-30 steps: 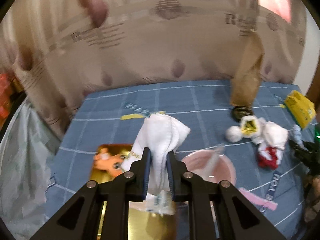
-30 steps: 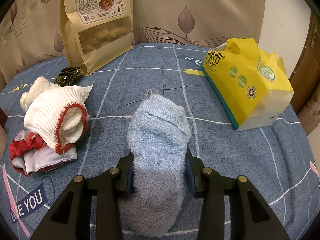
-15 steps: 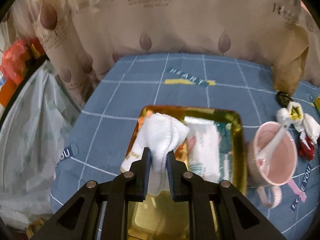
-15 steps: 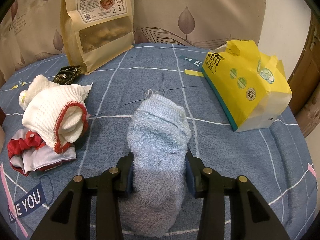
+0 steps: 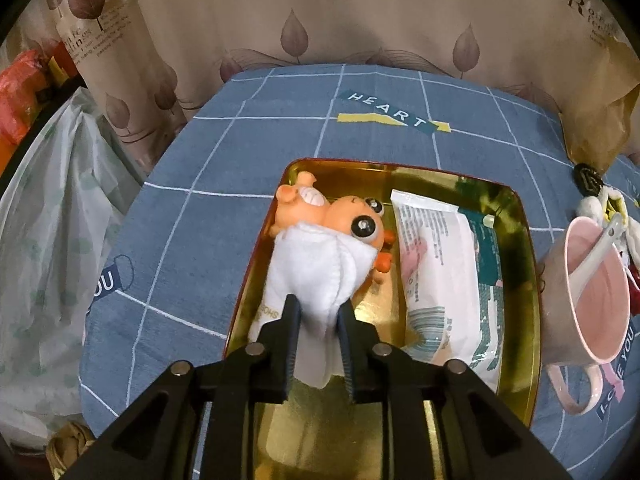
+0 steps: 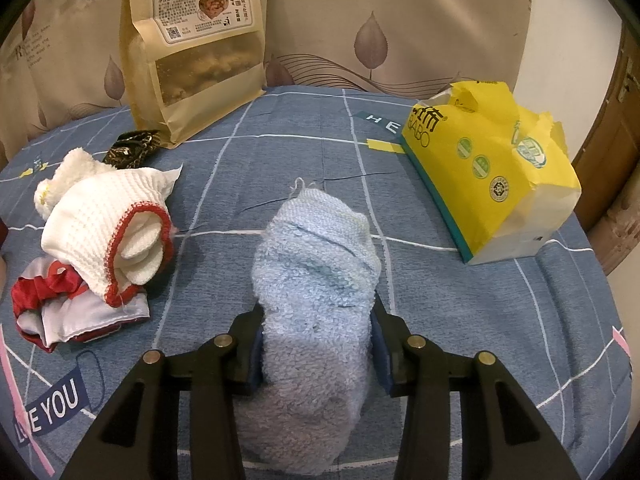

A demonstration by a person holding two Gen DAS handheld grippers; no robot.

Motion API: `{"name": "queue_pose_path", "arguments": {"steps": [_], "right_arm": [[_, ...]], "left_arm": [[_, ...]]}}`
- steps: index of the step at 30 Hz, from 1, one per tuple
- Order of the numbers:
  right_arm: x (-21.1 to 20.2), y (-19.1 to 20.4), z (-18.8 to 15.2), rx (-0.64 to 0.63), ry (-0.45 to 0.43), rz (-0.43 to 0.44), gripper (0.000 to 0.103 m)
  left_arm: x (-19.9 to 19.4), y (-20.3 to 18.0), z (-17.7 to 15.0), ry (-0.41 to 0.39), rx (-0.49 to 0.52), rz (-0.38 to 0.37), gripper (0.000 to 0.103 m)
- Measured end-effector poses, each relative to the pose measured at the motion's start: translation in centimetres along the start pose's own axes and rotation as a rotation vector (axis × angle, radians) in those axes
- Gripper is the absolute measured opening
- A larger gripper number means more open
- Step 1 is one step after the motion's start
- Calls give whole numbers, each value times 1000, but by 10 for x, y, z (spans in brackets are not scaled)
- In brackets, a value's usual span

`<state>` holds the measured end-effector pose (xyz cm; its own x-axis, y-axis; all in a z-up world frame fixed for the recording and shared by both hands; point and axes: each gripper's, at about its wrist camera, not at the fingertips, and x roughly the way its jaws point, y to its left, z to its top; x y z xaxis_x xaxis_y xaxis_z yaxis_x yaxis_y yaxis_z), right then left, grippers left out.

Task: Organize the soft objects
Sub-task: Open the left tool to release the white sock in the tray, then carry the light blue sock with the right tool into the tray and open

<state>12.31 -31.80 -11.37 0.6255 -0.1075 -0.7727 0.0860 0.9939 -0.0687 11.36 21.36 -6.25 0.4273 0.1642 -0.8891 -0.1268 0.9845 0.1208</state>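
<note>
The left claw (image 5: 318, 322) hangs over the shallow gold-coloured metal tray (image 5: 524, 280) with a folded white cloth sock (image 5: 316, 276) between its 2 fingers, and the jaws are opening, so I judge the step in hand to be the release of that sock into the tray; whether the pads still press on the cloth I cannot tell for sure, though the fabric still sits pinched narrow between them. The sock's far end lies draped over the orange rubber toy with bulging eyes (image 5: 340, 216) at 12 o'clock from the claw, and a white and teal plastic wipes packet (image 5: 448, 276) fills the tray's side at 2 o'clock. The next move calls for spreading wider and lifting straight up so the cloth does not drag out. Room is tight at 3 o'clock, where the pink ceramic mug with a white spoon (image 5: 592, 296) stands just beside the tray rim; the blue checked bedspread (image 5: 192, 240) at 9 o'clock lies bare up to its edge. The right claw (image 6: 318, 344) is closed part-way on a fluffy pale blue terry sock (image 6: 316, 280), gripping its middle, the toe resting on the bedspread. Around it, a white knit cloth with red trim (image 6: 100, 232) lies at 10 o'clock and a yellow tissue pack (image 6: 488, 168) at 2 o'clock, with open bedspread between.
</note>
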Motion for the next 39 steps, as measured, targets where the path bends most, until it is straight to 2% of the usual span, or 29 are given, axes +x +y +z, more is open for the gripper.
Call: {"name": "queue_pose_path", "arguments": {"steps": [2,5,10,12,15,19,23,27,29,31,35,39], "right_arm": [[0,1,0,-1,0,-1,41],[0,1,-1,-3,-1,-4,41],[0,1,-1,-7,-1,-10,42],[0,1,-1,-8,-1,-11,42],[0,1,-1,-6,-1,-8,42],[0,1,-1,-3,0,-10,43],[0,0,0,-5,-1,-9,43],[-1,2,0,-16,-2,-12,40],[-3,6,2,-37,-3,-26,37],[-7,9,5,-51,-5,-33,34],[-33,18,18,-63,-57,-30,34],[-65,38,36,-78,-104,27,34]], "left_arm": [[0,2,0,4,-7,3,31],[-6,3,0,-7,-1,-16,33],[-35,7,-3,-61,19,-36,41],[-51,10,-5,-89,28,-37,49],[-73,13,-9,-114,61,-24,54],[-105,8,-27,-173,174,40,59],[-116,3,-48,-207,226,84,60],[-108,2,-63,-224,164,77,60],[-101,7,-67,-227,91,53,60],[-93,11,-71,-227,31,59,60],[-82,25,-76,-212,-72,60,60],[-85,35,-78,-226,-123,63,60]]}}
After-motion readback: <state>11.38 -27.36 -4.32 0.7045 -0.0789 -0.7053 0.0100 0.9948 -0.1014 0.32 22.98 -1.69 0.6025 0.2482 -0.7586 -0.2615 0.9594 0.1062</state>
